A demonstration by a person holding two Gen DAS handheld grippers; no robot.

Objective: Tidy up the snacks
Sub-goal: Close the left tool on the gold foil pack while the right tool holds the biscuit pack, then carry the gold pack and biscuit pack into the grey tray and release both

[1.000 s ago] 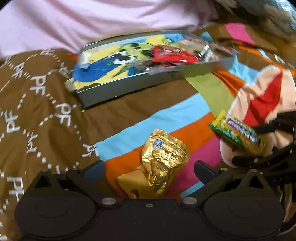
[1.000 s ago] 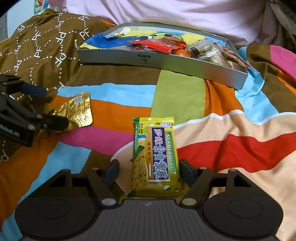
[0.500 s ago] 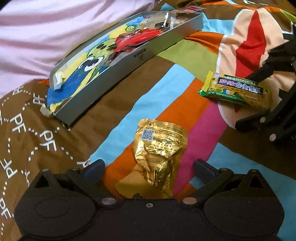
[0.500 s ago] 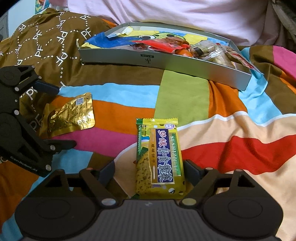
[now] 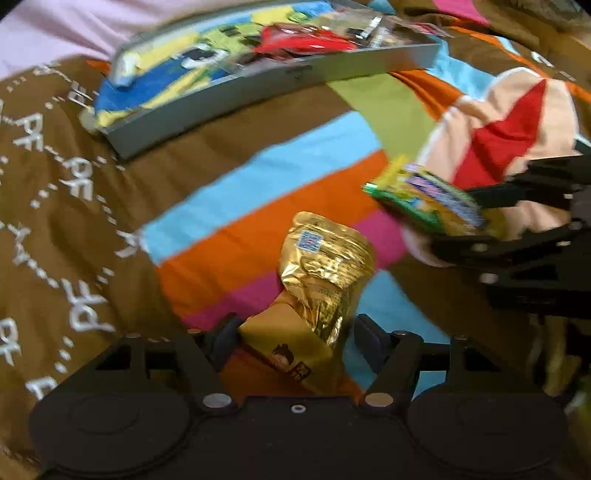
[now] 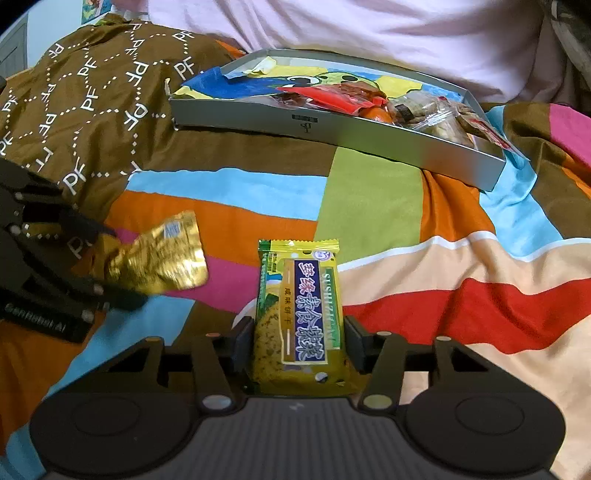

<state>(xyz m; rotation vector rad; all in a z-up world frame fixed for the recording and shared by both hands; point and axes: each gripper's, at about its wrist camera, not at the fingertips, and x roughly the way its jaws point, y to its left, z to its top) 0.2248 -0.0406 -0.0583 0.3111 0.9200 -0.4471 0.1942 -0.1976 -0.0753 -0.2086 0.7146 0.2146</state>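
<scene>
A crumpled gold foil packet (image 5: 325,266) sits between the fingers of my left gripper (image 5: 293,332), whose jaws are closing, with both pads against the packet's sides. In the right wrist view the same gold packet (image 6: 162,258) is blurred and tilted up off the quilt in the left gripper (image 6: 122,266). My right gripper (image 6: 299,339) is closing on a yellow-green biscuit pack (image 6: 301,314), pads touching its long edges. The left wrist view shows that biscuit pack (image 5: 424,201) tipped up in the right gripper (image 5: 458,218). A grey tray (image 6: 332,136) lies farther back.
The grey tray (image 5: 258,92) has a cartoon-printed liner and holds several snacks, among them a red wrapper (image 6: 332,98) and clear bags (image 6: 432,118). Everything rests on a soft striped quilt (image 6: 369,192) with brown lettered fabric (image 6: 92,110) at left and pale pink bedding (image 6: 332,29) behind.
Both pairs of jaws have narrowed onto their packs. The gold packet has tilted up and shifted right in the right wrist view. The left wrist view has swung and is now blurred.
</scene>
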